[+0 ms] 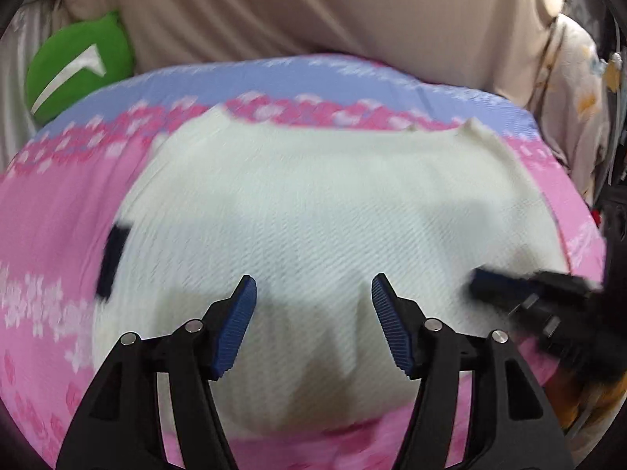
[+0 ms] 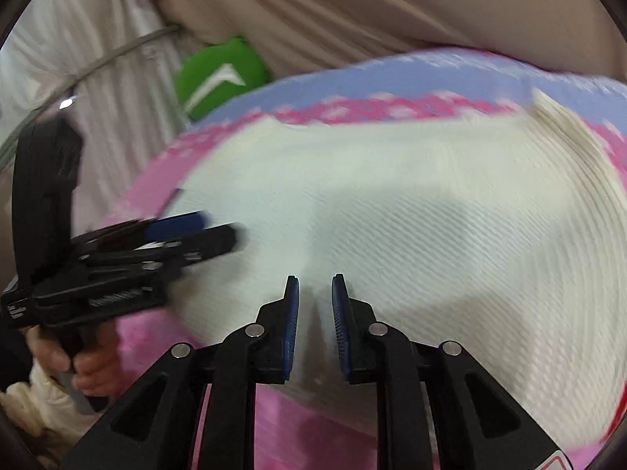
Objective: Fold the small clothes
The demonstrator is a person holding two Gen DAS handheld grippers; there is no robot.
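Note:
A white ribbed knit garment (image 1: 313,196) lies spread flat on a pink and blue flowered bedspread (image 1: 47,215), with a dark label patch (image 1: 113,258) at its left edge. My left gripper (image 1: 313,293) hovers over the garment's near part, jaws open and nothing between them. It also shows blurred at the left in the right wrist view, as the left gripper (image 2: 219,231). My right gripper (image 2: 315,293) stands at the near edge of the garment (image 2: 392,196), jaws almost together with a ridge of white cloth pinched between the pads. The right gripper (image 1: 482,278) sits at the cloth's right side.
A green cushion (image 1: 78,66) with a white mark rests behind the bedspread at the left, also seen as the green cushion (image 2: 219,74). Beige fabric (image 1: 313,8) fills the back. A hand (image 2: 94,368) holds the left gripper's handle. Patterned cloth (image 1: 576,117) hangs at the right.

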